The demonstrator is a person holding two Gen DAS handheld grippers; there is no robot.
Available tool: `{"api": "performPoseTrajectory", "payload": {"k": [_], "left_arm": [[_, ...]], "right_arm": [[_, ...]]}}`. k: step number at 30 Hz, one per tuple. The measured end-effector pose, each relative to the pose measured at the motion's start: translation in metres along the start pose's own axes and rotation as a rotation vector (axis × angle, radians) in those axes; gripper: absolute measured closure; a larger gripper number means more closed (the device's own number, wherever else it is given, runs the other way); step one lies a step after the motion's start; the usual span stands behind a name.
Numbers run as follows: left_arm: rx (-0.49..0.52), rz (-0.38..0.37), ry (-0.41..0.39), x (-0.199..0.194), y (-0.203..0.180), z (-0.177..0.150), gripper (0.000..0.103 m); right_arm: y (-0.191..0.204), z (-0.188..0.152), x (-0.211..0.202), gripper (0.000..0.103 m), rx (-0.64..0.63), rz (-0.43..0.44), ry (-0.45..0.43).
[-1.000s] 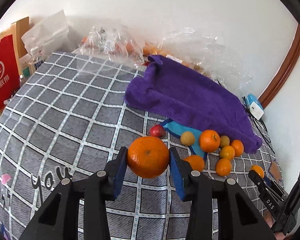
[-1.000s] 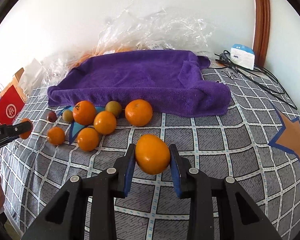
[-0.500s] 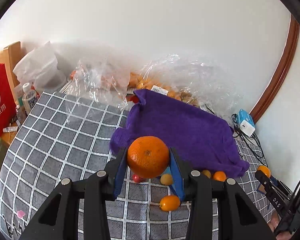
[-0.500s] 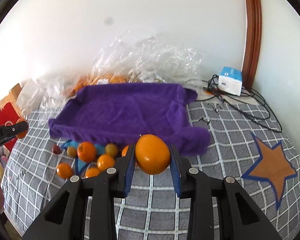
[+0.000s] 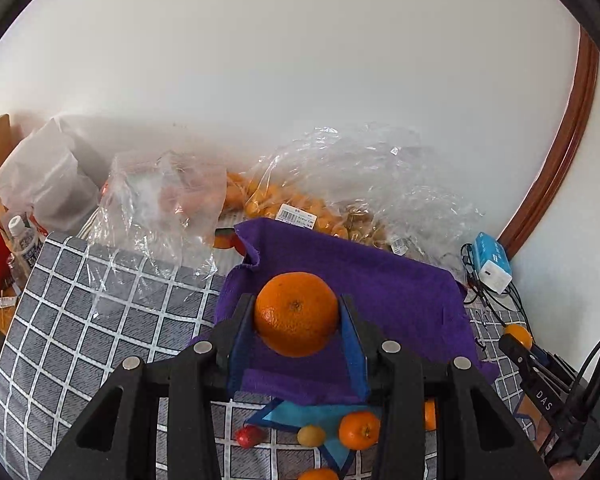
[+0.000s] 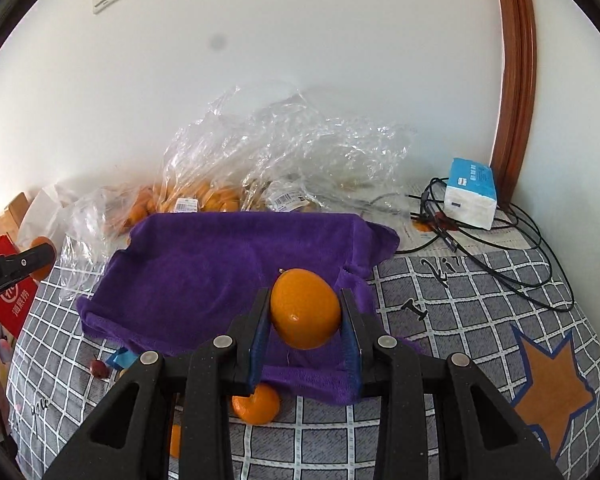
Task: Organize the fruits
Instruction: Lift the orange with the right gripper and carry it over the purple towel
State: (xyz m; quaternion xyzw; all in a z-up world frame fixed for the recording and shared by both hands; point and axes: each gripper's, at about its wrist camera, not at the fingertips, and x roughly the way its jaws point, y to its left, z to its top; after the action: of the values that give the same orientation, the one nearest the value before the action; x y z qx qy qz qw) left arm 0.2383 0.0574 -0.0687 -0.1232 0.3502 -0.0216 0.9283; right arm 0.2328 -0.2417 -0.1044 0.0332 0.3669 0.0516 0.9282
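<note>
Orange mandarin [image 5: 296, 314] pinched between left gripper [image 5: 296, 320] fingers, smooth orange fruit [image 6: 305, 309] between right gripper [image 6: 305, 316] fingers; both raised over purple towel [image 6: 220, 276], probably for sorting there, clear of loose fruit [image 5: 359, 430] below.

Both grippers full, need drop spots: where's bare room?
Free: the purple towel top, between the plastic bags and the loose fruit. Crowded: the near towel edge with fruit, and the cables by the wall.
</note>
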Motion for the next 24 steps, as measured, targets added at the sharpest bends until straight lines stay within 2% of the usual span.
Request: {"api": "performPoseTrajectory", "payload": {"k": [11,16,24], "left_arm": [[0.022,-0.030,0.060,0.064,-0.017,0.017,0.064],[0.031,-0.024,0.083,0.088,-0.018,0.013,0.064],[-0.016,-0.028,0.172,0.121,-0.002,0.002,0.064]], "right_arm": [[-0.006,0.020,0.059,0.070,0.020,-0.026,0.048],[-0.005,0.022,0.085,0.070,0.018,-0.036,0.082],[-0.002,0.018,0.117,0.070,0.000,-0.061,0.136]]}}
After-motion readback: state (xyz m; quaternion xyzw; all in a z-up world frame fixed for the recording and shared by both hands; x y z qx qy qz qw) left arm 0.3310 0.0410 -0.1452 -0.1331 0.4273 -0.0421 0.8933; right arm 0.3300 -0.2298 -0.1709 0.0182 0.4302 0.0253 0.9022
